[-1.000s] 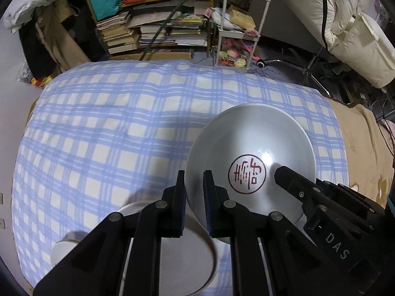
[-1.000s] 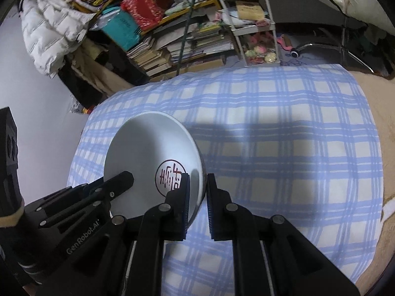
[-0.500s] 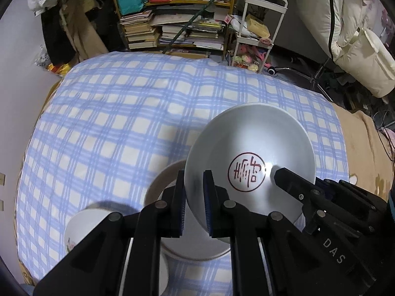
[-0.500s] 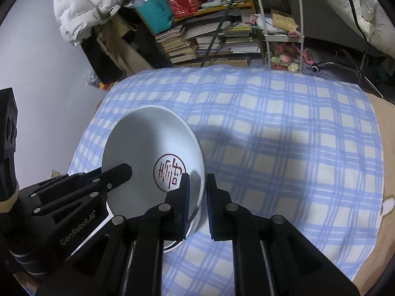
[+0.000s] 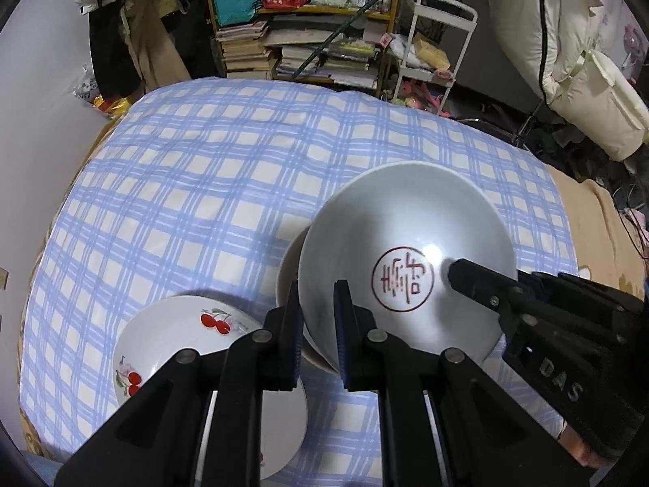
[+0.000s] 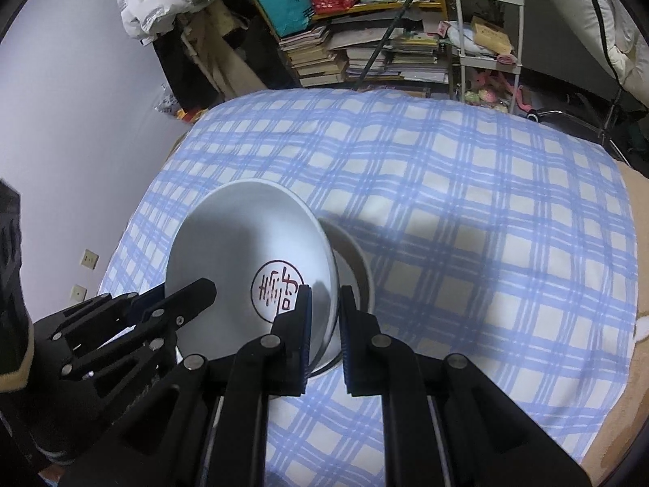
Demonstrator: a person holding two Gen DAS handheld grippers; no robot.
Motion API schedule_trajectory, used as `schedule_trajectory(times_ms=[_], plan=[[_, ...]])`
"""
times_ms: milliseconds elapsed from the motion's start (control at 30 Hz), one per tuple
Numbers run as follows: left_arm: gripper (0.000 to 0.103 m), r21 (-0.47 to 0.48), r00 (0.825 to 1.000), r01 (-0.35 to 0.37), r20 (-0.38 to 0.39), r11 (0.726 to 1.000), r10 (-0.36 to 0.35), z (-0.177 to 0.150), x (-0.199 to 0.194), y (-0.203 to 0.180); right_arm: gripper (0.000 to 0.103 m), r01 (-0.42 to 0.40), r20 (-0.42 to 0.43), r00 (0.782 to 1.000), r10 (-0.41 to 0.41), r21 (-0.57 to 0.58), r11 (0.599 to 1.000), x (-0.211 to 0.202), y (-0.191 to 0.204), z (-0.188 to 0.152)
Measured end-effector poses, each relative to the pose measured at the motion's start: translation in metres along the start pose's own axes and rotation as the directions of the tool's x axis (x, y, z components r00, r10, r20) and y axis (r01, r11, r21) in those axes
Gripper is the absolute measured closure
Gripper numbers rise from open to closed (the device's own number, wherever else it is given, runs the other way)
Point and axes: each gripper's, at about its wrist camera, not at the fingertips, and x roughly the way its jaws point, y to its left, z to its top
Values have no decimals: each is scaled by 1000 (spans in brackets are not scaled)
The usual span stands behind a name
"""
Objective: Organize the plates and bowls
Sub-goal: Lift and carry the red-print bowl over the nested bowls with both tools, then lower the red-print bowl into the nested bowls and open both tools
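Observation:
A white plate with a red seal mark [image 5: 405,251] is held tilted above the bed by both grippers. My left gripper [image 5: 318,308] is shut on its left rim. My right gripper [image 6: 324,308] is shut on its right rim, and it shows in the left wrist view [image 5: 458,272]. The same plate shows in the right wrist view [image 6: 247,251]. Under it a plain white bowl [image 6: 353,259] rests on the cloth, also seen in the left wrist view [image 5: 288,272]. A white plate with red cherries [image 5: 194,337] lies to the left of the bowl.
The blue checked cloth [image 5: 211,178] covers the bed. A wall [image 6: 61,121] runs along the left side. Bookshelves [image 5: 292,40] and a white trolley [image 5: 430,44] stand beyond the far edge. A tan blanket [image 5: 592,223] lies at the right.
Both grippers have carried the seal plate back toward the near side of the bed. The bowl and the cherry plate have come into view beneath and beside it.

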Motion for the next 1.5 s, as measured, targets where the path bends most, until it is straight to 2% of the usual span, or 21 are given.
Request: schedule_trajectory(times_ms=[100, 367, 667, 967, 1067, 1200, 1500], plan=[[90, -30, 999, 32, 1, 999, -32, -4, 3, 7, 89, 4, -21, 1000, -4, -1, 1000, 11, 0, 0], [90, -50, 999, 23, -27, 998, -25, -11, 23, 15, 89, 24, -87, 996, -26, -30, 999, 34, 5, -6], [90, -55, 998, 10, -62, 998, -13, -16, 41, 19, 89, 78, -109, 990, -89, -103, 992, 50, 14, -8], [90, -56, 998, -1, -68, 998, -3, -17, 45, 19, 89, 104, -76, 990, -117, -155, 982, 55, 19, -5], [90, -90, 996, 33, -82, 995, -40, -17, 45, 26, 89, 143, -51, 986, -157, -220, 965, 56, 26, -4], [90, -106, 995, 49, -85, 993, -58, -19, 44, 29, 89, 149, -39, 986, -164, -250, 957, 56, 28, -2], [90, -90, 998, 11, -66, 996, -17, -16, 36, 30, 85, 155, -6, 986, -164, -296, 942, 53, 35, -4]])
